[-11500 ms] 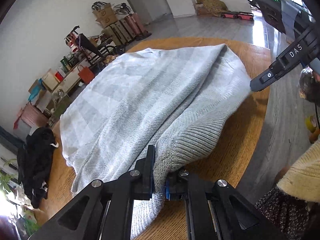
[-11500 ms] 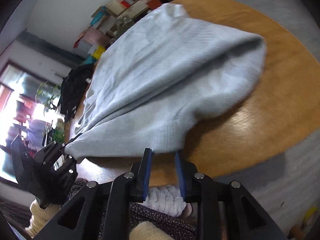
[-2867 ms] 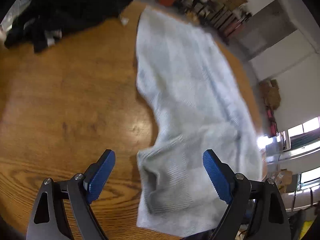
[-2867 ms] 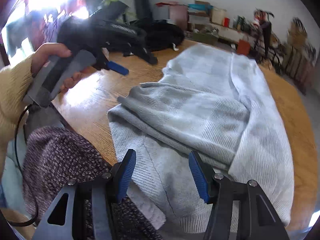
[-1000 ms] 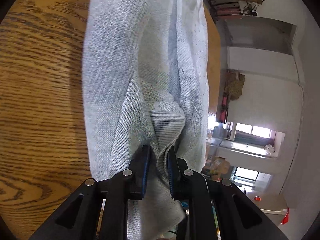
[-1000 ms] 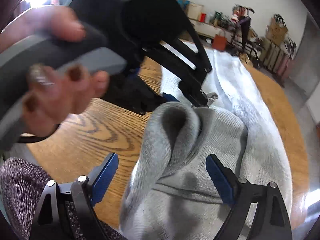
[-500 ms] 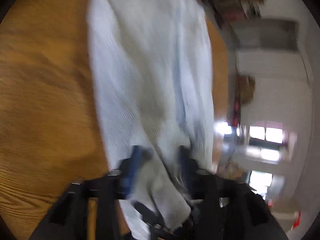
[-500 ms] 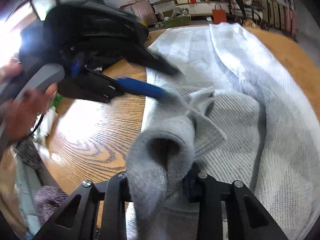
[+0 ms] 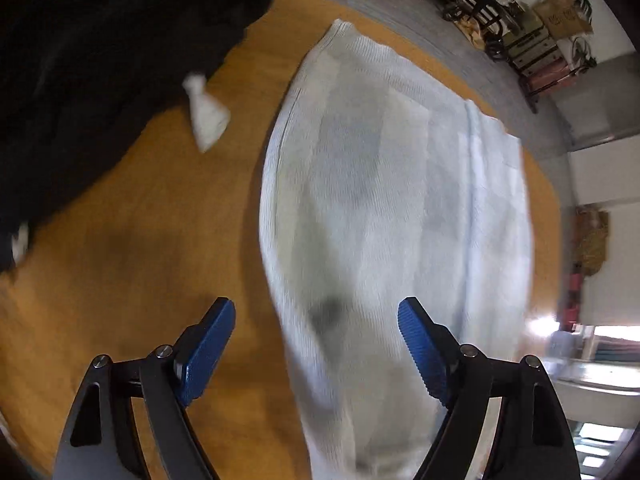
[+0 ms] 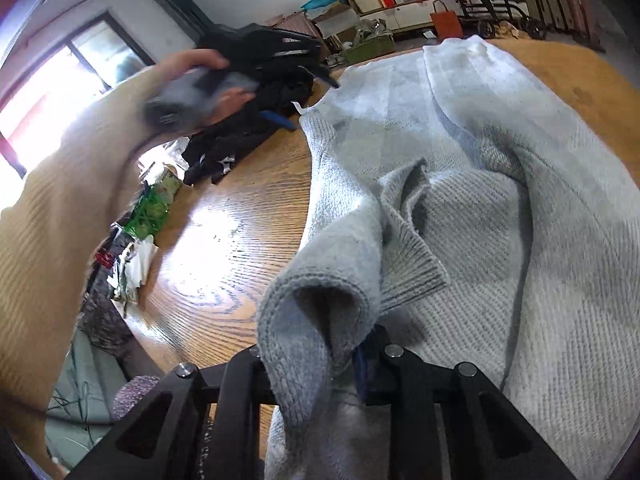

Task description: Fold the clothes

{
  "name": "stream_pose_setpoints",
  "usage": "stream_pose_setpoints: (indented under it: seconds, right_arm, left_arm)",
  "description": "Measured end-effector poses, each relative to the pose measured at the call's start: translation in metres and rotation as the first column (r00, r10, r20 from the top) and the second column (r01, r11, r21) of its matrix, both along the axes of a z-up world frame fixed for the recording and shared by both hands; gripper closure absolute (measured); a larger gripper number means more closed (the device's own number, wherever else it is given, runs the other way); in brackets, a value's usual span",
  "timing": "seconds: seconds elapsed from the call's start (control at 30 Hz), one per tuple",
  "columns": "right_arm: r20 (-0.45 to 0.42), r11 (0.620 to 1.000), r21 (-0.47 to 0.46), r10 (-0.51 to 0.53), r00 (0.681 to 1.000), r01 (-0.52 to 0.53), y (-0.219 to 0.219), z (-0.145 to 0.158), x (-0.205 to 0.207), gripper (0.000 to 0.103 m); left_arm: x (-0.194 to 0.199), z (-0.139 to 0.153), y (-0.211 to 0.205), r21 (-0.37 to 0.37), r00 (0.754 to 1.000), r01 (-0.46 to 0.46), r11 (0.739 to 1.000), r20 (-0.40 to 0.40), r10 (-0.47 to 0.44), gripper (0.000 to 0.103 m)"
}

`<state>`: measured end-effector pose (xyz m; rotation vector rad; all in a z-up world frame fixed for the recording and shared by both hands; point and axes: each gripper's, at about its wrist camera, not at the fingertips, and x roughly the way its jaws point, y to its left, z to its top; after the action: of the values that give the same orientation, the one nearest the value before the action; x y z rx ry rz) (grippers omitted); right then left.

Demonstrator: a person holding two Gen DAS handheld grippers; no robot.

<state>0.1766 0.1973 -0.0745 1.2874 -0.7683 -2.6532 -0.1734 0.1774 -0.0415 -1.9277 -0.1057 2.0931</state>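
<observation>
So, right gripper (image 10: 344, 354) is clamped on a bunched fold of the grey sweater (image 10: 460, 216), left gripper (image 9: 314, 354) is spread wide with nothing in it.

From the right wrist view the pinched knit rises in a loop just over the jaws, and the rest of the sweater lies spread along the wooden table (image 10: 240, 220), running away toward the far edge. The left gripper's blue pads (image 9: 208, 346) sit apart above the table, straddling the sweater's near end without touching it. A black pile of clothes (image 9: 88, 60) with a white tag (image 9: 206, 116) sits off to the side, just beside the sweater. Left view is blurry.
</observation>
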Motion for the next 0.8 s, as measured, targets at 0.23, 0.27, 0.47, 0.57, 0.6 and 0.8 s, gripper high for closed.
stream_pose_setpoints:
  seconds: [0.23,0.27,0.47,0.57,0.6,0.8]
  right_arm:
    - [-0.052,0.998,-0.064,0.013,0.999,-0.016,-0.001,-0.005,0.010,0.081]
    - [-0.061,0.997,-0.075,0.015,0.998,-0.019,-0.001,-0.005,0.010,0.081]
    - [-0.087,0.975,-0.220,-0.039,0.995,0.020,0.020,-0.007,0.013,0.083]
    - [-0.150,0.980,-0.189,-0.090,0.985,0.061,0.035,0.016,0.031,0.083]
    - [-0.175,0.982,-0.176,-0.105,0.979,0.074,0.040,0.024,0.037,0.083]
    - [-0.243,0.979,-0.078,-0.201,0.949,0.187,0.063,0.060,0.093,0.083]
  left_arm:
    - [-0.018,-0.009,0.044,-0.196,0.992,0.068,0.978,-0.092,-0.088,0.086]
    - [-0.018,-0.009,0.046,-0.197,0.992,0.073,0.978,-0.090,-0.092,0.091]
    - [-0.009,0.007,0.042,-0.048,0.996,0.033,0.998,-0.081,-0.037,0.092]
    - [0.003,0.041,0.056,0.026,0.990,0.058,0.998,-0.131,-0.054,0.093]
    - [0.009,0.056,0.065,0.042,0.985,0.080,0.996,-0.156,-0.073,0.093]
    - [0.042,0.092,0.153,-0.013,0.935,0.257,0.966,-0.250,-0.252,0.092]
